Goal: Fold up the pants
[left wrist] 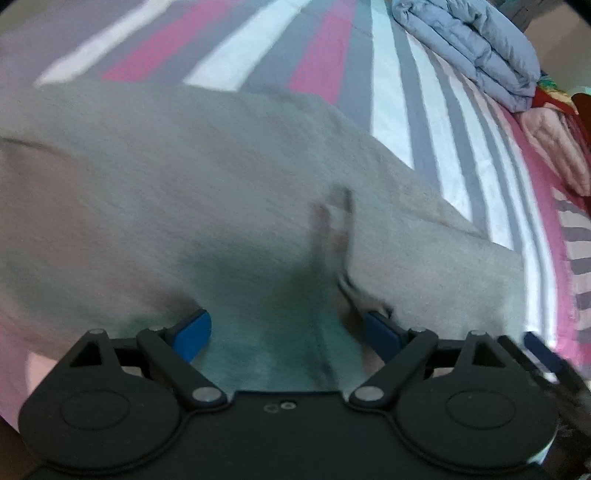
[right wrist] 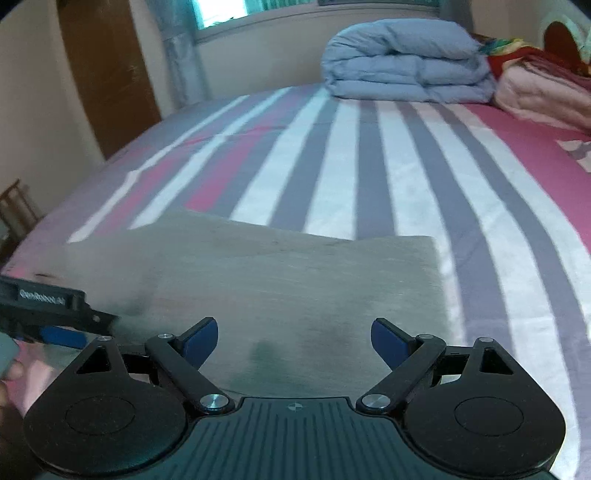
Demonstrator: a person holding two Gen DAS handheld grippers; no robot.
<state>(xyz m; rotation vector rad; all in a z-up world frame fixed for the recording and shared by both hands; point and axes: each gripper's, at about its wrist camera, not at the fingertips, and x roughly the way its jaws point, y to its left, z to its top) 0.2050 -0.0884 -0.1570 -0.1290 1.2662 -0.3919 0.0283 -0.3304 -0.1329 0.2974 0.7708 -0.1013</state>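
Observation:
Grey pants (left wrist: pixel 192 177) lie flat on a striped bed. In the right wrist view the pants (right wrist: pixel 280 280) form a folded rectangle with a straight right edge. A small blurred drawstring or tag (left wrist: pixel 338 218) shows on the fabric. My left gripper (left wrist: pixel 286 338) points steeply down over the pants, open, with nothing between its blue pads. My right gripper (right wrist: pixel 293 341) hovers open just above the pants' near edge, and its jaws hold nothing. The left gripper (right wrist: pixel 62 334) also shows at the right wrist view's left edge. The right gripper's fingers (left wrist: pixel 543 350) appear at the lower right of the left wrist view.
The bed sheet (right wrist: pixel 369 166) has pink, grey and white stripes. A folded blue-grey duvet (right wrist: pixel 402 62) and pink bedding (right wrist: pixel 543 92) sit at the bed's far right end. A brown door (right wrist: pixel 107 70) and a window (right wrist: pixel 221 11) are beyond the bed.

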